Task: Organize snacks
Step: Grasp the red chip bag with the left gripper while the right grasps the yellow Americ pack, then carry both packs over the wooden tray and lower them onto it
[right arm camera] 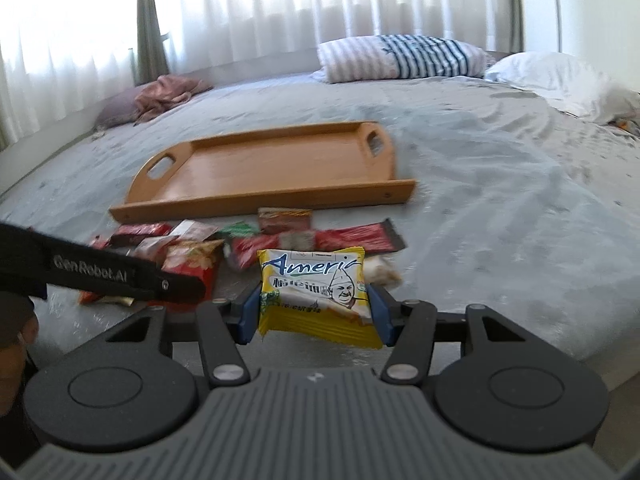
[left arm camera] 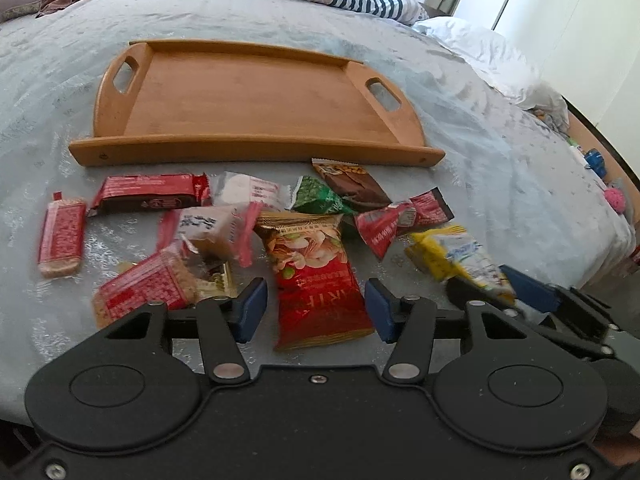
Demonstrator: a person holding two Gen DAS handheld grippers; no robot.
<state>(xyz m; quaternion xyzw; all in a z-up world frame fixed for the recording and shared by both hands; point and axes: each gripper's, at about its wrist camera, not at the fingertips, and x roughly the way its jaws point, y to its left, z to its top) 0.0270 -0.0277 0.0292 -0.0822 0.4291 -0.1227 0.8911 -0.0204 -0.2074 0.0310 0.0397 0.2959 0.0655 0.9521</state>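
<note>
Over snack pile – right claw [right arm camera: 314, 312] clamps yellow packet [right arm camera: 314, 296]; left claw [left arm camera: 316, 310] wide open.

Bed [right arm camera: 500, 184] covered by a grey, lightly creased sheet. Striped pillow [right arm camera: 404, 58] lies at the far end, a white pillow [right arm camera: 560, 80] just beside it on the right. Crumpled pink cloth [right arm camera: 168, 94] rests on a mauve pillow [right arm camera: 116, 112] at the far left. White curtains [right arm camera: 280, 12] hang behind the bed, daylight showing through. A pink ball [left arm camera: 614, 200] sits off the bed's right edge.
</note>
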